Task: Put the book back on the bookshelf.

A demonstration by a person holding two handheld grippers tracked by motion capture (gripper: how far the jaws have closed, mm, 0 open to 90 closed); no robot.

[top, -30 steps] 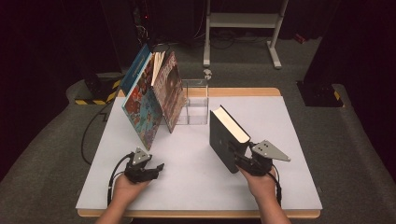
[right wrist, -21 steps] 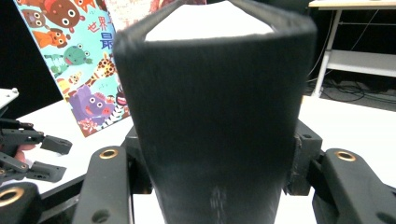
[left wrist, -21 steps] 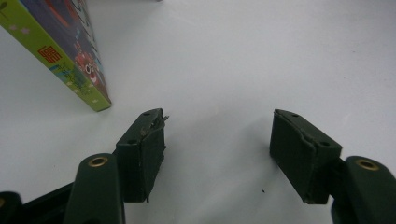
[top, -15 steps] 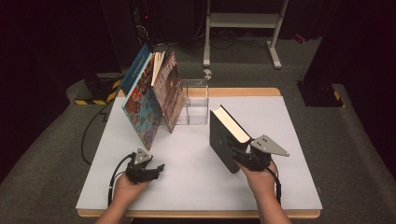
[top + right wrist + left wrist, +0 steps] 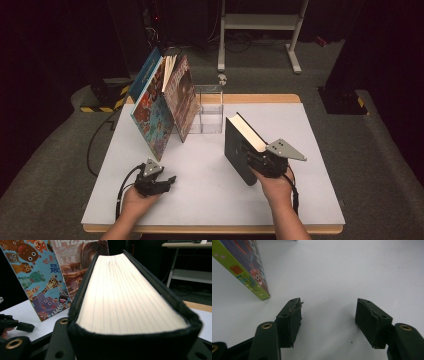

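At the left of the white bench (image 5: 210,200), the left hand-held gripper (image 5: 167,181) rests low near the front edge, held in the person's left hand (image 5: 136,200). In the left gripper view its jaws stand wide apart with only bare bench between them, released and holding nothing. Just beyond it, two picture books lean against each other: a colourful animal book (image 5: 154,112) and a brown-covered book (image 5: 181,97) to its right. A bottom corner of the animal book stands on the bench close to the left jaw. Beside the brown book sits a clear plastic box (image 5: 209,109). Further right, the right hand-held gripper (image 5: 254,159) is clenched on a thick black book (image 5: 239,145), which stands on edge on the bench, pale page edges upward, tilted slightly.
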